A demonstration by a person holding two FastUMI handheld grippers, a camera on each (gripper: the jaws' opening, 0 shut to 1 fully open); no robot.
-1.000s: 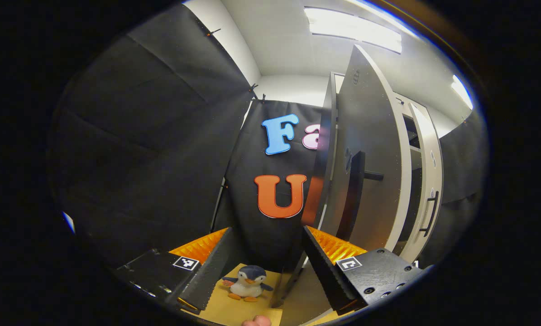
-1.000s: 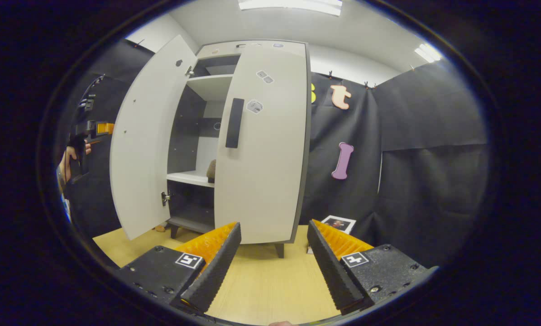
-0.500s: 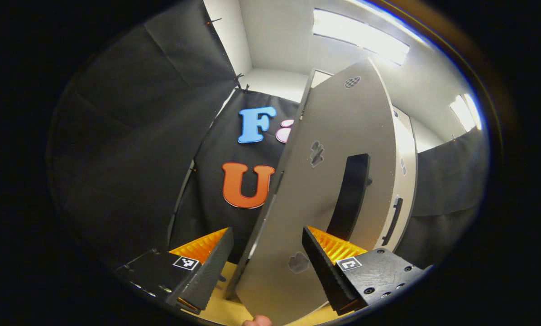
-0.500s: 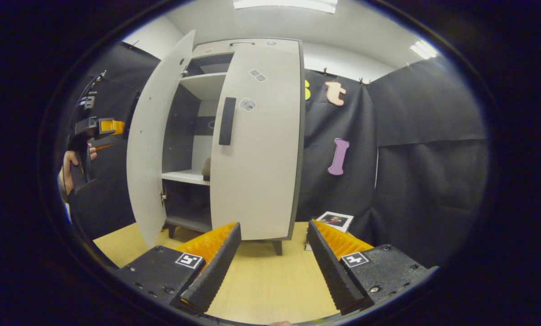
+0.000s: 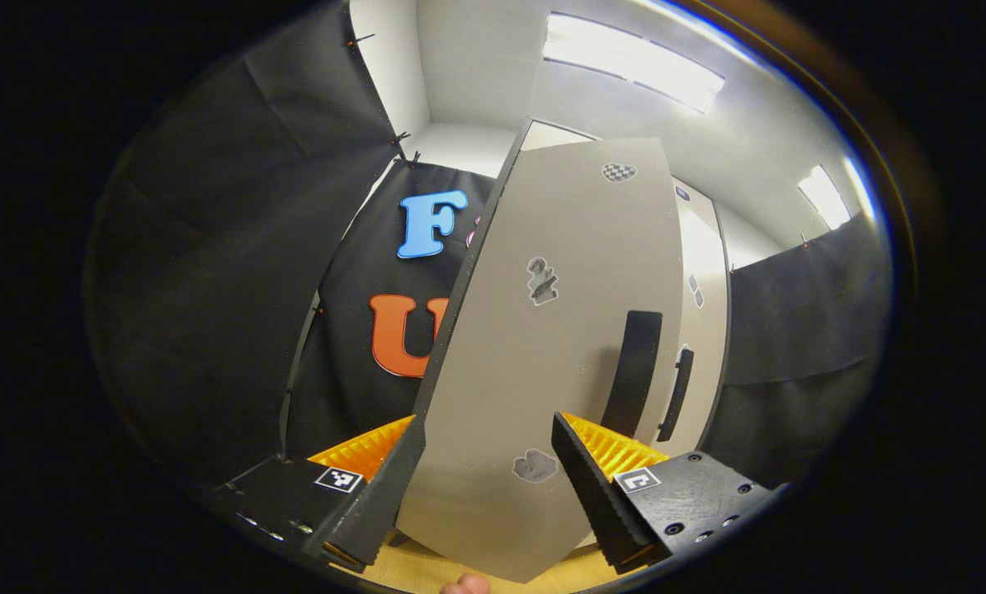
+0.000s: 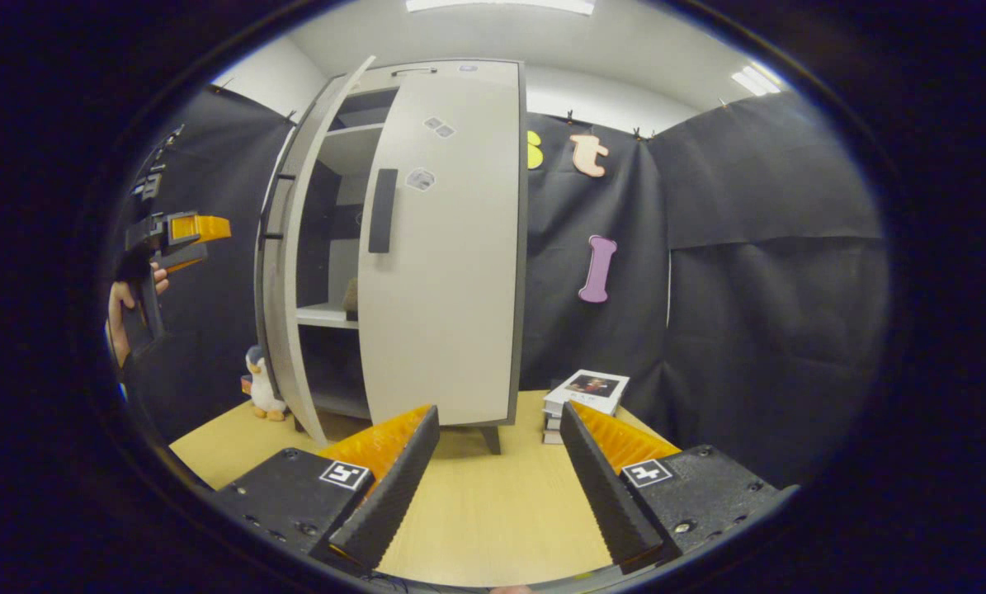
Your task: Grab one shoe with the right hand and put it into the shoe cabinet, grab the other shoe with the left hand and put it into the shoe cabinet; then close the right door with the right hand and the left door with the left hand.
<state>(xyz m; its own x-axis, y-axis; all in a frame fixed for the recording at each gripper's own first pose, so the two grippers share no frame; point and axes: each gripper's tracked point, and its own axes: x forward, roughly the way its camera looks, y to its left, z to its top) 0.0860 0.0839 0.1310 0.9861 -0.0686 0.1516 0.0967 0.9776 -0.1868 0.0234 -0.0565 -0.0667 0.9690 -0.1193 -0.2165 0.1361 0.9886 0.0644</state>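
Cabinet (image 6: 426,247) stands at the back of the wooden floor (image 6: 493,503), against the black cloth wall. In the right gripper view its right door (image 6: 447,247) looks shut or nearly so, while the left door (image 6: 290,272) stands ajar, seen almost edge-on, and hides most of the inside. Through the gap a white shelf (image 6: 323,313) shows, with a small dark shape (image 6: 350,295) on it that may be a shoe; too little of it shows to be sure. The lower compartment is dark and nothing can be made out there.

In the left gripper view the left door (image 5: 542,355) is close in front of the left gripper (image 5: 480,487), whose fingers are spread wide with nothing between them; whether they touch the door cannot be told. Small grey stickers on that door are too blurred to read. The dark handle (image 5: 631,371) sits right of the fingers. A fingertip (image 5: 464,586) is cut off at the bottom edge.

The right gripper (image 6: 497,483) hangs over the floor, well apart from the cabinet, fingers spread and empty. Far left, a hand (image 6: 125,309) holds the left gripper (image 6: 175,239). A toy penguin (image 6: 261,396) stands by the cabinet's left foot, and a stack of books (image 6: 583,394) lies right of the cabinet; its cover print is unreadable.
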